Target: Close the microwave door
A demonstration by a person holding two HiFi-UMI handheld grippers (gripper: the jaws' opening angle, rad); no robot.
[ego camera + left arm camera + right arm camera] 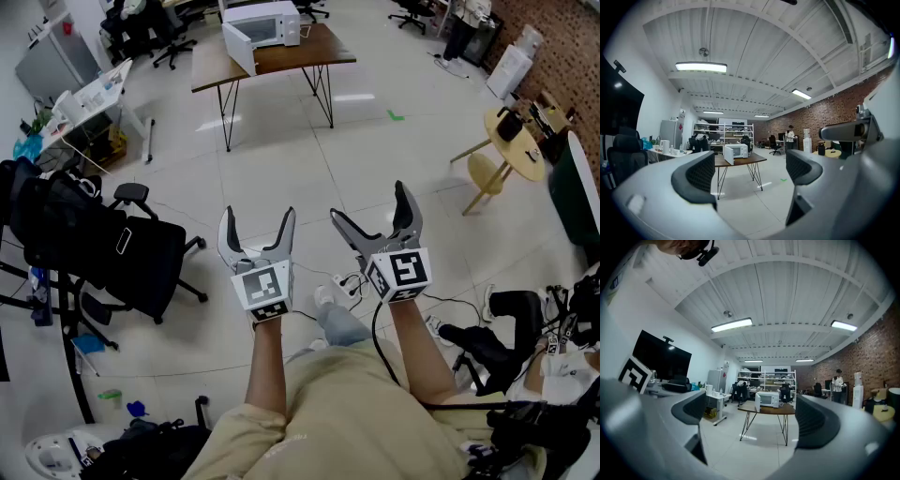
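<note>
Left gripper (pixel 257 220) and right gripper (pixel 370 206): jaws spread wide, empty.
Both are hovering mid-frame; the microwave (pixel 267 22), top centre, is standing open.

The white microwave (pixel 277 23) sits on a brown table (pixel 302 54), well away, its door (pixel 238 47) swung wide open.

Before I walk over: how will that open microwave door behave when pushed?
The door stands wide open: probably a rigid, side-hinged panel that swings easily. The microwave sits on a thin-legged table; a hard shove might slide it.
</note>
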